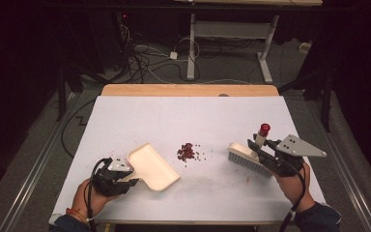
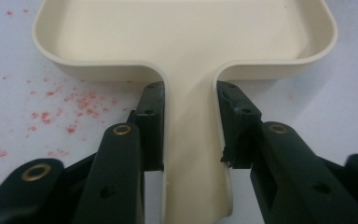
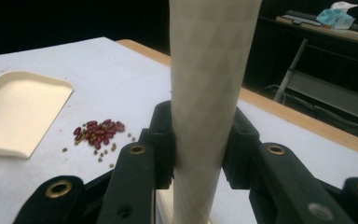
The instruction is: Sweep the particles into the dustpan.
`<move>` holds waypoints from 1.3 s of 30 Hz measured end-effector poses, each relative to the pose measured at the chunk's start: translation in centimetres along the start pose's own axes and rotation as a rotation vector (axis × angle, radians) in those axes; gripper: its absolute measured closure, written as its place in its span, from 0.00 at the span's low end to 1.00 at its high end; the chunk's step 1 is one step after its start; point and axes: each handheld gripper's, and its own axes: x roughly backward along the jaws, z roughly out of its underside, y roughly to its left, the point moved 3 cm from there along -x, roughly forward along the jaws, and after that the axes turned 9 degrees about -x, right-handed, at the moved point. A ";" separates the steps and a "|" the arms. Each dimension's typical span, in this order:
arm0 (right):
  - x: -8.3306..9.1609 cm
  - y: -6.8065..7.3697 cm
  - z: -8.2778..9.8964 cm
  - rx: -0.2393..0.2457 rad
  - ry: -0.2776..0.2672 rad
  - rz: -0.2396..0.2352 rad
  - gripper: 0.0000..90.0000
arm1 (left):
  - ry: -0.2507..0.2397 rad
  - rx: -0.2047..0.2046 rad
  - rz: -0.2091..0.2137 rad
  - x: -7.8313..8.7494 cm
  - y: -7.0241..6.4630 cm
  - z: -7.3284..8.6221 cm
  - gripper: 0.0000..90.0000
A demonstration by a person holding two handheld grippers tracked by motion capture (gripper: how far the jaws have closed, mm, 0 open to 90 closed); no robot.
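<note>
While the left hand-held gripper [image 2: 189, 126] clamps the dustpan [image 2: 186, 42] handle, the right hand-held gripper [image 3: 198, 140] grips the brush [image 1: 246, 157] handle, beans [image 1: 187, 152] between them.

The room is dark beyond the white-topped bench [image 1: 125, 116] with its wooden far edge. Behind it, tangled cables [image 1: 145, 60] lie on the grey floor [image 1: 232, 67]. A white-legged table [image 1: 232, 29] stands there.

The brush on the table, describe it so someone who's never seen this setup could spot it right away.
Start at the white table and go to its right side, where the right gripper is shut on an upright cream handle. That is the brush, bristle head down on the table. Its red-capped handle tip sets it apart from the flat cream dustpan and the red beans.
</note>
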 end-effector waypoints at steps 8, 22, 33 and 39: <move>-1.8 -0.4 -1.7 -0.003 -0.026 0.018 0.78 | 0.002 0.002 0.005 -0.2 -0.1 -0.3 0.70; -9.4 0.5 -4.0 -0.051 -0.032 0.064 0.78 | 0.006 -0.016 0.006 -0.8 -0.8 -1.2 0.70; -13.5 4.6 -3.3 -0.048 -0.001 -0.001 0.78 | -0.001 -0.008 0.008 -1.6 -1.4 -1.6 0.70; -13.6 6.5 -3.0 -0.046 0.001 -0.038 0.77 | -0.003 0.005 0.002 -1.9 -1.7 -2.1 0.71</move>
